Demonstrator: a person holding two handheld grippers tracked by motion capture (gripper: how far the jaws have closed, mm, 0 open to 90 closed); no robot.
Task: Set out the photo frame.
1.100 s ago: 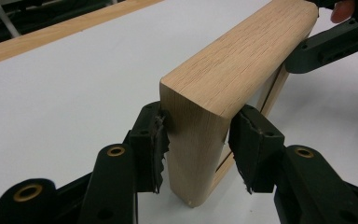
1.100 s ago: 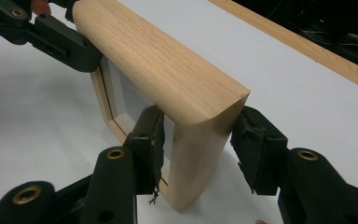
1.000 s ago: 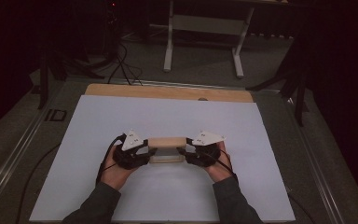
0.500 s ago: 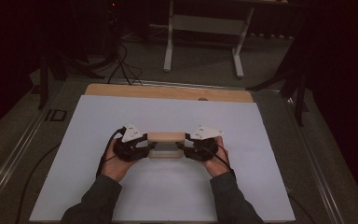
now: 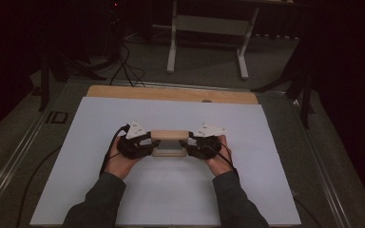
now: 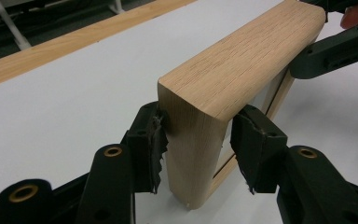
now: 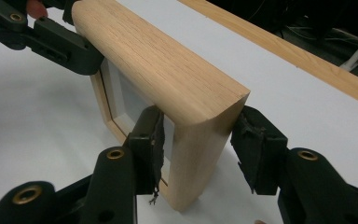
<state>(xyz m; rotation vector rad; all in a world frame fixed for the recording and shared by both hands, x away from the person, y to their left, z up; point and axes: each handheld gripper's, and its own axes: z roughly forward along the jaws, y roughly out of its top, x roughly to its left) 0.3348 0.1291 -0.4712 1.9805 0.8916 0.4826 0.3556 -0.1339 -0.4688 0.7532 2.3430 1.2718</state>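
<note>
High view: two hands come in from the near edge of the surface. Each hand has a tool. The left tool and the right tool meet a small wooden frame from its two ends. The frame sits near the middle of the white surface, between the two tools. Past the frame, at the far edge, runs a bare wood strip. Behind that is dark floor with a white stand.

In the left gripper view, the left tool has its jaws around one end of the frame. One pad touches the wood. The other pad stands just off it, so the hold looks loose, not tight. In the right gripper view, the right tool sits around the other end of the frame the same way. Its jaws are narrow, close on both sides of the wood, and I cannot tell if they pinch hard. The frame stands on its edge, a bit tilted, with a pale pane inside.

The work seems to be holding the frame by both ends. To do it well, squeeze both tools evenly until every pad is flat on the wood. Keep the two hands level, so the frame does not twist or tip. Move both together and slowly.
</note>
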